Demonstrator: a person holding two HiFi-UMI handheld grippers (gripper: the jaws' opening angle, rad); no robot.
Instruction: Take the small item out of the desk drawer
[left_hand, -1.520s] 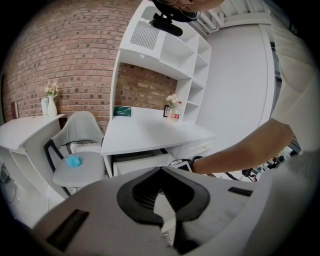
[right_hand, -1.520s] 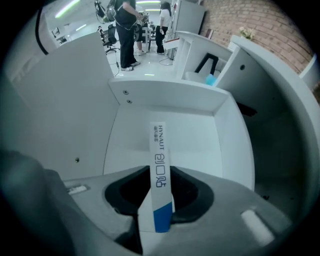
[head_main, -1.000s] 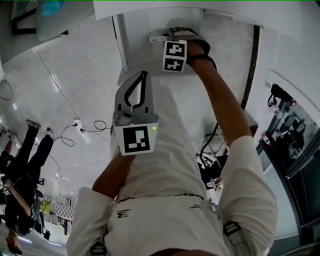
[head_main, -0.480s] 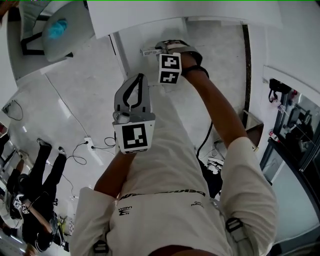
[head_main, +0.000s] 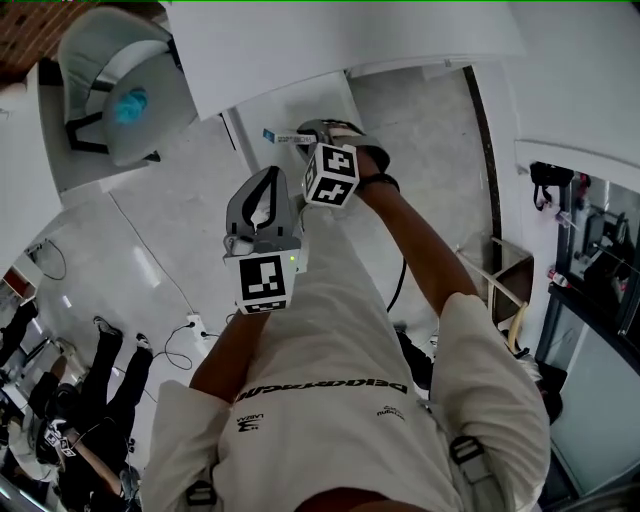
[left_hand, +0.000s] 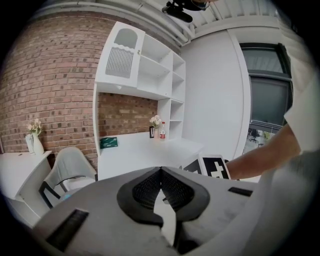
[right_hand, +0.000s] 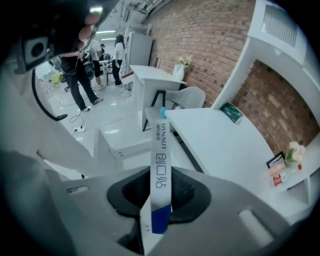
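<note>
The left gripper (left_hand: 161, 170) is shut tight with nothing in it. Just past it, the right gripper (right_hand: 159, 192) pinches a thin white box (right_hand: 161, 150) with a blue end, up above the white desk (right_hand: 220, 145).

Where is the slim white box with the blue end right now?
The box is clamped in the fingers of the right gripper, near the white desk; the head view shows it top centre, beside the marker cube.
</note>
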